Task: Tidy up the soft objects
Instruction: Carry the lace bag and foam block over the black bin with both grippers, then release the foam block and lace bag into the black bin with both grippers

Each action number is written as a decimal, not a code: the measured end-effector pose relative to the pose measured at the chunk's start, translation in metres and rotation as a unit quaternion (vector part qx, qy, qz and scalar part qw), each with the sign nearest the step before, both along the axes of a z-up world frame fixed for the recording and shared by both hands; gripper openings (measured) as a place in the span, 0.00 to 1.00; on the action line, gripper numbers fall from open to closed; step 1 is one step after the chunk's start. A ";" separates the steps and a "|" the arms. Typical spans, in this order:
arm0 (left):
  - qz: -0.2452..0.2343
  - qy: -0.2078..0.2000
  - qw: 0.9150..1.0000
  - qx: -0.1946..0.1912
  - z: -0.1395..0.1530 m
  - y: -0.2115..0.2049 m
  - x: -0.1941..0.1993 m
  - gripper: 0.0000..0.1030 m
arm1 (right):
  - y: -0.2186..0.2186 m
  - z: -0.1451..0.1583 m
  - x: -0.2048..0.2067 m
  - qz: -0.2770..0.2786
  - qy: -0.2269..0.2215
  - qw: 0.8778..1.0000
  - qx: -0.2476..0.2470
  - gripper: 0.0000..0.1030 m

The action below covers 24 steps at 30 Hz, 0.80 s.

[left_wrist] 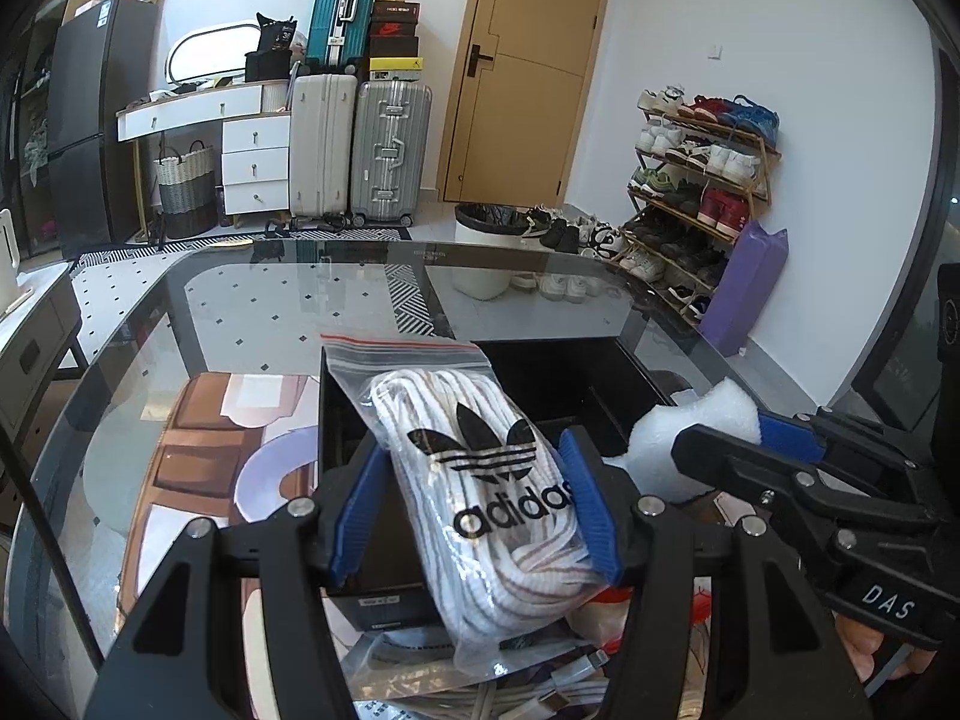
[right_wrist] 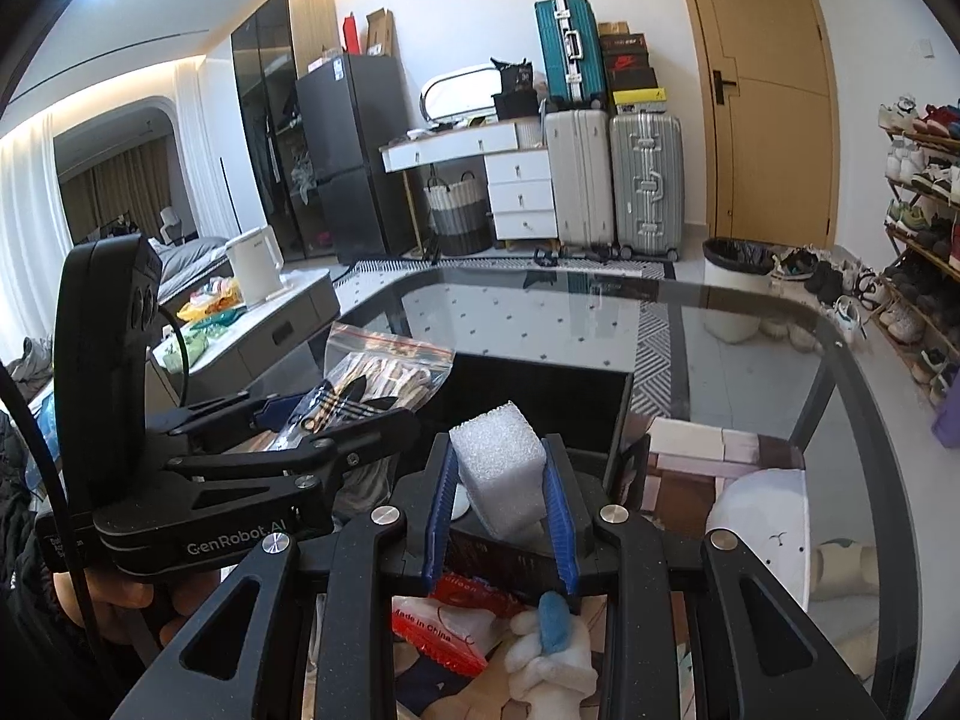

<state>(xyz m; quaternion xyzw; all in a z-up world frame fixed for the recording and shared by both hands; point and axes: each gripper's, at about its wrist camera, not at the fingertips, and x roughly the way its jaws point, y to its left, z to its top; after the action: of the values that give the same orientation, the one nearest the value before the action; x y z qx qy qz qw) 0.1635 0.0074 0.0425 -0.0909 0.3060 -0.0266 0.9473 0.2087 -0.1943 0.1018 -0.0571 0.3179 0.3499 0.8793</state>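
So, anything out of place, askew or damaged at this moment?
Nothing looks damaged or spilled. The left hand-held gripper holds a zip bag of white laces tilted over the black box. The right hand-held gripper pinches a white foam block, also tilted. Loose packets lie cluttered below.

Bagged white laces (left_wrist: pixel 480 480) and white foam block (right_wrist: pixel 501 471), both held over black box (left_wrist: pixel 576 384)

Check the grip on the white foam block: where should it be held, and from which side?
Across its two flat side faces, from behind, as the right gripper does: the white foam block has parallel sides for the blue pads, and its top stands clear above them.
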 end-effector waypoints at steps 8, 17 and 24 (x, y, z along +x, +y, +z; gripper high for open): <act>-0.009 0.008 1.000 0.006 0.001 -0.002 -0.005 0.56 | 0.000 -0.010 0.003 0.005 0.029 1.000 -0.011 0.27; -0.017 0.009 1.000 0.013 0.003 -0.005 -0.010 0.56 | -0.003 -0.014 -0.003 0.010 0.027 1.000 -0.011 0.27; -0.026 -0.008 1.000 0.013 0.013 -0.006 -0.019 0.78 | -0.014 -0.004 -0.012 -0.004 0.005 1.000 -0.006 0.42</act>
<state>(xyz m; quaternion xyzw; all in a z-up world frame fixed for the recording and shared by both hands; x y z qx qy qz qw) 0.1445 0.0019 0.0554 -0.0702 0.3014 -0.0479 0.9497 0.1967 -0.2083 0.0973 -0.0593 0.3250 0.3451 0.8785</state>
